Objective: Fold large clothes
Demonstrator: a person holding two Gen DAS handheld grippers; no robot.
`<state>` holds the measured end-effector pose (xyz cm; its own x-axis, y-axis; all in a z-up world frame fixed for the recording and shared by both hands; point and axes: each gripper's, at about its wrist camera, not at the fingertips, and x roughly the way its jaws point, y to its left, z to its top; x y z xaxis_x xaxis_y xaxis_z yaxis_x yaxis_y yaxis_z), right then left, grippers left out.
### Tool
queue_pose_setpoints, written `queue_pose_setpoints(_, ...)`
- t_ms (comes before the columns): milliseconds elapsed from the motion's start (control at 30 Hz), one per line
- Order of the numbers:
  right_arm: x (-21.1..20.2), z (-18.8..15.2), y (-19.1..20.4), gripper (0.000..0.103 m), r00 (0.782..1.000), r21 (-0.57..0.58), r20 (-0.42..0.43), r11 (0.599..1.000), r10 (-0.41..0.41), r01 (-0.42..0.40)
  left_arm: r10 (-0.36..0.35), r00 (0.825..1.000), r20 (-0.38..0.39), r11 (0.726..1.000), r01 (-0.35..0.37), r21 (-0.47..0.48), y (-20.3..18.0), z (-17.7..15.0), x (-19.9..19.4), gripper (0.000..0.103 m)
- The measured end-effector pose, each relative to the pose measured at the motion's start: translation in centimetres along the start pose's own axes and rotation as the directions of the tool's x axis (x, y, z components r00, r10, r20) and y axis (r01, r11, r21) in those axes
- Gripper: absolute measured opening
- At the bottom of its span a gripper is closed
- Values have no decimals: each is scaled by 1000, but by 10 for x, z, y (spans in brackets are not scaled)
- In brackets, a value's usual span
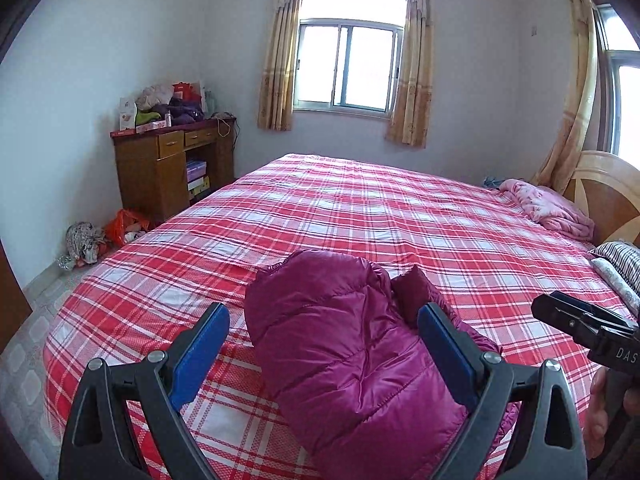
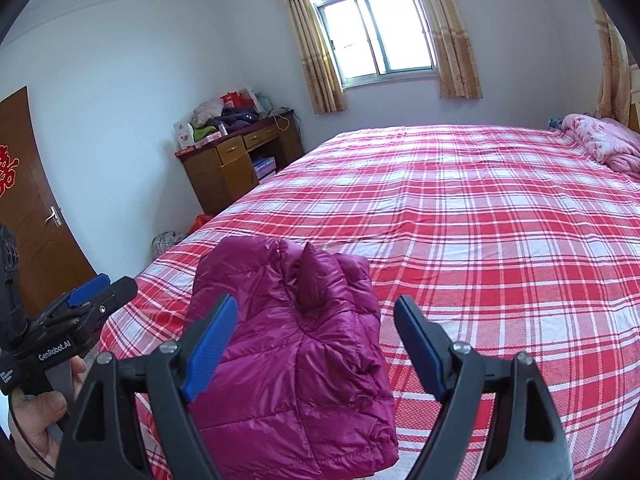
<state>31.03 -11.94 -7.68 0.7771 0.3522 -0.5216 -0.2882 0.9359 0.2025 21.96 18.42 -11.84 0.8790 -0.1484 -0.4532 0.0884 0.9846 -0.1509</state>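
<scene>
A magenta quilted down jacket (image 1: 352,352) lies folded into a compact bundle on the near part of the red plaid bed (image 1: 360,208). My left gripper (image 1: 324,324) hovers above it, jaws wide open, blue pads (image 1: 200,356) clear of the fabric. In the right wrist view the same jacket (image 2: 292,348) lies below my right gripper (image 2: 316,320), which is open with nothing pressed between its pads (image 2: 212,348). Each gripper shows at the edge of the other's view: the right one (image 1: 588,328) in a hand, the left one (image 2: 80,308) likewise.
A crumpled pink blanket (image 1: 548,208) and a striped pillow (image 1: 620,256) lie by the wooden headboard (image 1: 608,184). A cluttered wooden desk (image 1: 172,164) stands beyond the bed's left side, with bags (image 1: 104,236) on the floor. A brown door (image 2: 28,200) is at left.
</scene>
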Motion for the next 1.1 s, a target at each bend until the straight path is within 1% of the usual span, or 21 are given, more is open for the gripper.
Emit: queue_pose_setpoints(1100, 0, -10, 1, 86, 1000, 10, -8, 1000, 6, -6, 4, 1000, -10, 1000, -4, 5, -1, -2, 3, 96)
